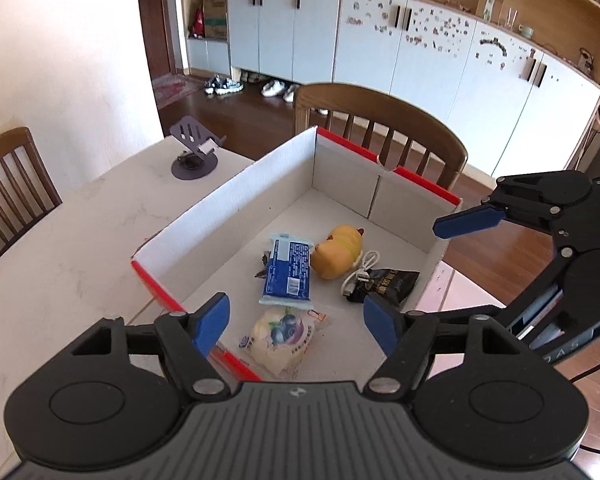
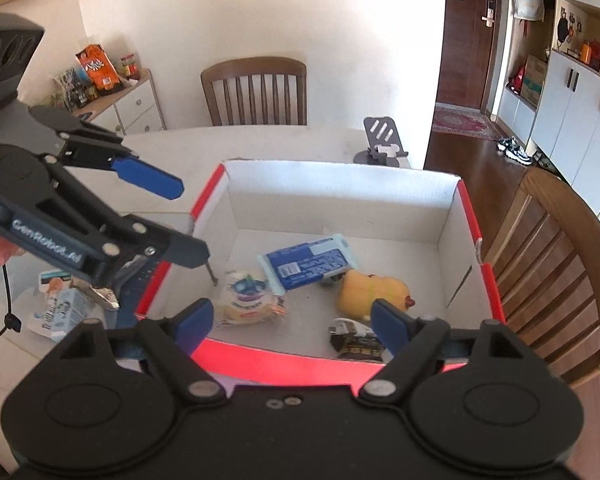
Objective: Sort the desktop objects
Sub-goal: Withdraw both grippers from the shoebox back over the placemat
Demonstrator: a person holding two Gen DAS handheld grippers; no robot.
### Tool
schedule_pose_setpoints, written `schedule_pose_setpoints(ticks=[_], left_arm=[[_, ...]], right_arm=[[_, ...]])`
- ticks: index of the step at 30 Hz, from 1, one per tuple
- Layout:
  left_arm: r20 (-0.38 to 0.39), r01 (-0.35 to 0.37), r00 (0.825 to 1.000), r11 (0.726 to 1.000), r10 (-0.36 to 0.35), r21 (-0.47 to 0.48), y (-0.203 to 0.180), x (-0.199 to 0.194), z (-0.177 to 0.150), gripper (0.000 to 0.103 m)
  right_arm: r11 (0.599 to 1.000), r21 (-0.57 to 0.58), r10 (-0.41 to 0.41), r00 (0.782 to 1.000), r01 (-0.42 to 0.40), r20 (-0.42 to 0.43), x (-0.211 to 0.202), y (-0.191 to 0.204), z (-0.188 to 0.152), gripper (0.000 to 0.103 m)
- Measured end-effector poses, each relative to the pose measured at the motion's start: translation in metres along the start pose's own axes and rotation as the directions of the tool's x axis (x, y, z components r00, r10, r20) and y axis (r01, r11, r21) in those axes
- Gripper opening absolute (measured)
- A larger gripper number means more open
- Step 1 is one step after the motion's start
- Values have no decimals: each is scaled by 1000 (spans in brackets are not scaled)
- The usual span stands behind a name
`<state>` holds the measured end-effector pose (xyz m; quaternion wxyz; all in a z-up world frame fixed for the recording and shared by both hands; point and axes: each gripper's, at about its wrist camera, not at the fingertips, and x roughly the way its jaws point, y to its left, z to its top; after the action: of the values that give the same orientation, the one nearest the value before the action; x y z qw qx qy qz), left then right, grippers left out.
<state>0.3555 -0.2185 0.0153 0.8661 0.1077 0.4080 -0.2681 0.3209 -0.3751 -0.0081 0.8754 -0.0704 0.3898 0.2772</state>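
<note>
"GenRobot.AI" in white on my left gripper (image 2: pixel 48 236) arm; print on the packets in the box too blurred to read.

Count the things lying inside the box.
5, perhaps more hidden: a blue pack mid-box with something dark peeking from under it, a yellow toy beside it, a white cable, a black packet, and a bun bag nearest the left tool.

Beyond the claw's tips, a wooden chair (image 1: pixel 384 128) stands at the table's far edge, with white cabinets (image 1: pixel 420 48) and several shoes (image 1: pixel 224 85) on the dark floor behind. Left of the claw, another wooden chair (image 1: pixel 10 184) stands against the wall.
</note>
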Motion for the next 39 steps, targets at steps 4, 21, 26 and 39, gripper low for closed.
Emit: schedule_pose_setpoints(ticks=[4,21,26,39], left_arm=[[51,-8,999,1000,8,-10,-1,-23,-13,79],[88,-8,996,992,19,-128,24,-81,-102,86],[83,-23,996,988,36,-152,32,-94,-138,100],[26,-109,993,965,118,-237,76,-124,-217,100]], right_arm=[[1000,12,-5,1000,5,18,-9,9,-6,88],[999,-3,-54,998,54,41,-20,78,-26,89],[998,-2,-60,997,60,41,-15,106,-30,89],[999,-37,-13,999,15,40,15,185,-31,89]])
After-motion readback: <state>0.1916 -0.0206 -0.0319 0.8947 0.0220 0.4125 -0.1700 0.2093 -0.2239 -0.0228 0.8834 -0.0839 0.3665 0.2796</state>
